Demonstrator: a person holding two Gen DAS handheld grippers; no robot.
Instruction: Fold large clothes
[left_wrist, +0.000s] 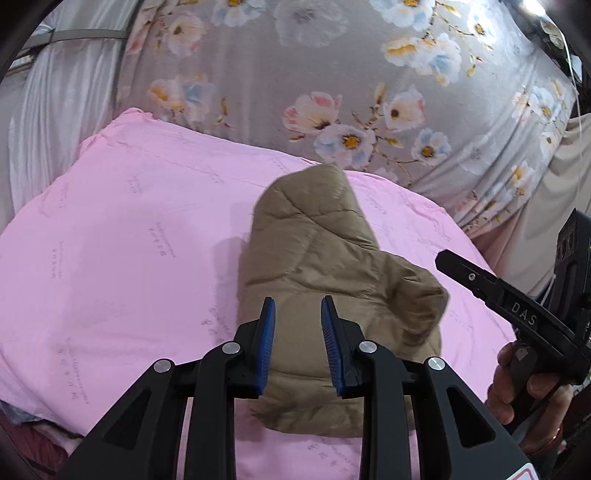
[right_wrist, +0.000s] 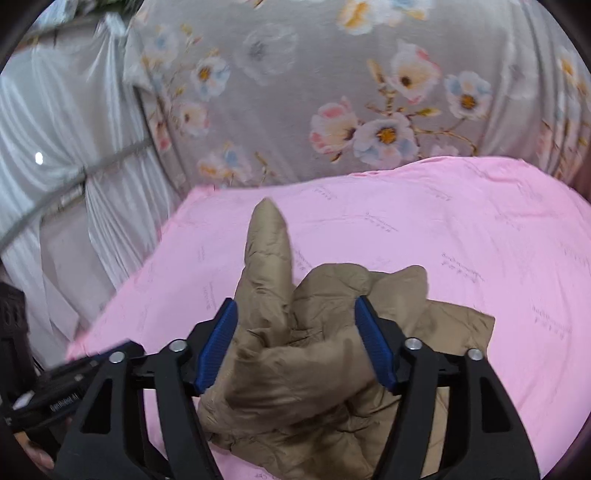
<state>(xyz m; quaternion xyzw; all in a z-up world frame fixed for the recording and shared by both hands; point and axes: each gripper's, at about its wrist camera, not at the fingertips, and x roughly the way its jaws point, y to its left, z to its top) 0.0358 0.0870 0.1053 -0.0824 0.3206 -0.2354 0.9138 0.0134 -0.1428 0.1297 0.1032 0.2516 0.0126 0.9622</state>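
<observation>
Looking thru the left wrist cam, I see my left gripper (left_wrist: 297, 341) low centre of frame, blue pads (left_wrist: 268, 343) a narrow gap apart w/ nothing pinched between them. The tan puffy jacket (left_wrist: 325, 295) lies bunched behind and below the tips, centre to lower centre of frame, resting on the pink sheet (left_wrist: 110, 258).

This view also gives me what the other doesn't: the right gripper (left_wrist: 517, 310) from the side at right edge of frame, "DAS" on its black body, w/ a hand (left_wrist: 524, 391) wrapped round its handle at lower right. From this angle I can't tell its jaw gap.

Right wrist cam settles that: right gripper (right_wrist: 295, 343) has jaws set wide, blue pads (right_wrist: 218, 347) clear of the cloth, jacket (right_wrist: 295, 369) heaped between and under them but not pressed. Here one sleeve-like part (right_wrist: 269, 240) sticks up toward centre of frame, which the left cam shows only as a rounded lump. Lower left of this view shows a blurred black piece of the left gripper (right_wrist: 48, 398) and a bit of a hand beneath it.

Both views share the grey flowered cloth (left_wrist: 295, 74) across the top and white draped curtain (right_wrist: 55, 147) at upper left.

Count: 1 jacket, 1 pink sheet, 2 grippers, 2 blue pads per gripper, 1 flowered cloth, 1 curtain.
</observation>
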